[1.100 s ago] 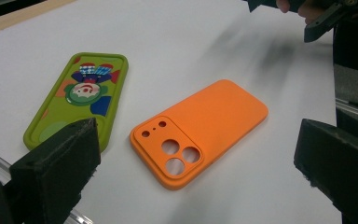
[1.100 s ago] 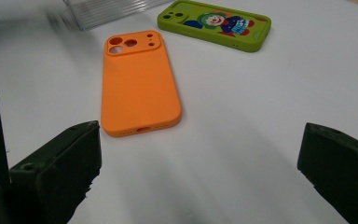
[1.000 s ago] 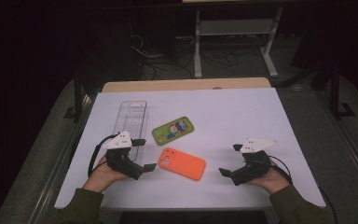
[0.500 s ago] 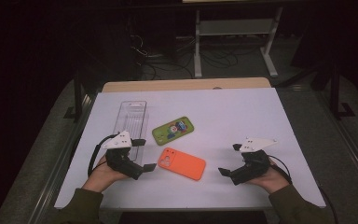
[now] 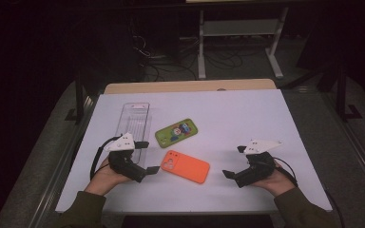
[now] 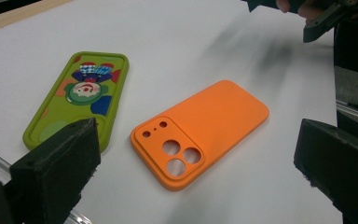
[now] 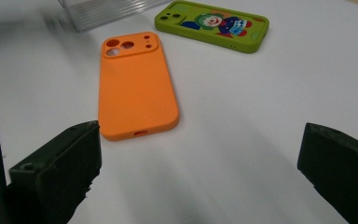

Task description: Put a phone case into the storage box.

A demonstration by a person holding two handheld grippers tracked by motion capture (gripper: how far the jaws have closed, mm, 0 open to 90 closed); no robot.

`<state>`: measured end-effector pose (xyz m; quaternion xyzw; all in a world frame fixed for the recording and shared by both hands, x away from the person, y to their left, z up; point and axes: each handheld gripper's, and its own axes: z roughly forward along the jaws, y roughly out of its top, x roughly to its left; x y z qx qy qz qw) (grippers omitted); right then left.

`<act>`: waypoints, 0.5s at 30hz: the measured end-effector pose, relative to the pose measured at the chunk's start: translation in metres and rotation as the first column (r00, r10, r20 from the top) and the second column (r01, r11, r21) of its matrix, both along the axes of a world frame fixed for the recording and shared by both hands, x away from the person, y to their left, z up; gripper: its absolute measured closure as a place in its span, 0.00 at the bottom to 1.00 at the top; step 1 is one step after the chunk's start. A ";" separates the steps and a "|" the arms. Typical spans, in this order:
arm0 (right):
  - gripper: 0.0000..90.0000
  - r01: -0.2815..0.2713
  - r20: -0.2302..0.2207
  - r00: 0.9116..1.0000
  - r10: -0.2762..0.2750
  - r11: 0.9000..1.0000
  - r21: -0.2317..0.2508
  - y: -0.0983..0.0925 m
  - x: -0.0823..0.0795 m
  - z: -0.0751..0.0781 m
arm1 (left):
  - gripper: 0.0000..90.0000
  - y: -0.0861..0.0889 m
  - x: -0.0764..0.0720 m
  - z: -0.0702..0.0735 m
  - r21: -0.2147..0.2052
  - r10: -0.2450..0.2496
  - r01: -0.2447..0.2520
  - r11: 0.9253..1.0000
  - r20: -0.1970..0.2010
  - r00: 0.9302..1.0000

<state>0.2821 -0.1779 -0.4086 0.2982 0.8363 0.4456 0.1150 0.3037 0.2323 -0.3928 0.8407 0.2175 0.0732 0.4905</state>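
Note:
An orange phone case [image 5: 185, 166] lies back up on the white table [image 5: 247, 118], camera cutouts toward the left. A green phone case [image 5: 176, 131] with a clown picture lies just behind it. My left gripper [image 5: 148, 156] stands open a little left of the orange case, with nothing between its jaws. My right gripper [image 5: 233, 161] stands open to the case's right, also holding nothing. In the left gripper view the orange case [image 6: 200, 133] and the green case [image 6: 79, 100] lie ahead of the open left gripper [image 6: 196, 154]. In the right gripper view the orange case [image 7: 135, 88] lies ahead of the open right gripper [image 7: 200, 149].
A clear plastic tray [image 5: 134, 121] lies at the back left of the table, next to the green case. A white-framed stand [image 5: 240, 28] and cables are on the dark floor beyond the table's far edge.

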 end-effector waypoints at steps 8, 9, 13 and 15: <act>0.00 0.000 -0.024 1.000 0.000 1.000 0.007 0.007 0.007 0.007 | 0.00 0.001 0.000 0.000 -0.007 0.006 -0.006 1.000 0.001 1.000; 0.00 0.004 -0.020 1.000 -0.004 1.000 -0.002 0.007 0.009 0.008 | 0.00 0.001 0.000 0.000 -0.007 0.006 -0.006 1.000 0.001 1.000; 0.00 -0.012 -0.041 0.999 0.012 1.000 -0.012 0.011 0.012 0.011 | 0.00 0.001 -0.001 0.000 -0.006 0.005 -0.005 1.000 -0.002 1.000; 0.00 -0.018 -0.042 0.999 0.017 1.000 -0.014 0.012 0.013 0.011 | 0.00 0.001 -0.001 0.000 -0.008 0.008 -0.008 1.000 -0.004 1.000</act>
